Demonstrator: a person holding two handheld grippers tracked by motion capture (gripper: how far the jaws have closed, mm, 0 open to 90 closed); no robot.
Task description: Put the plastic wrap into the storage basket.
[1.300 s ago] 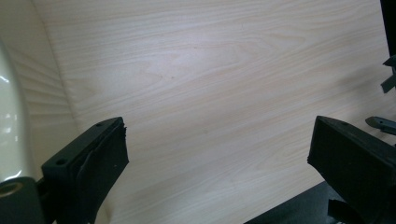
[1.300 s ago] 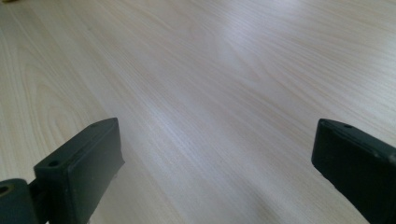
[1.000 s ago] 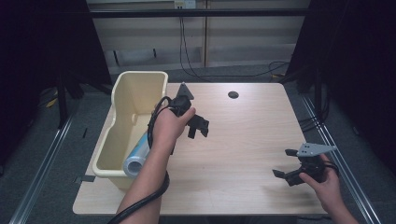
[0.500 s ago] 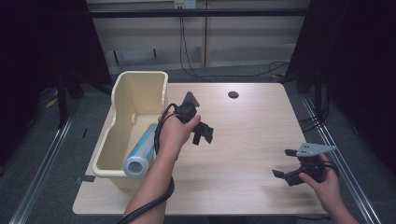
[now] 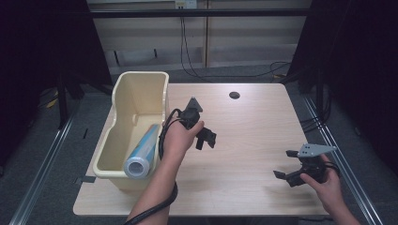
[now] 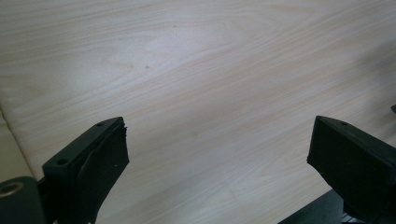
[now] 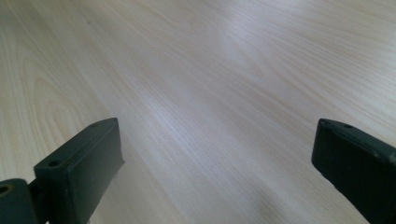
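Drifting rightward from the bin since a second ago, the left gripper (image 5: 205, 138) is hovering over the middle of the wooden table (image 5: 253, 126), jaws spread wide with nothing between them. A blue-and-white roll (image 5: 141, 153) is lying slanted inside the cream plastic bin (image 5: 123, 101) at the table's left edge. Near the right edge, the right gripper (image 5: 286, 165) is staying put, its jaws likewise apart and empty.
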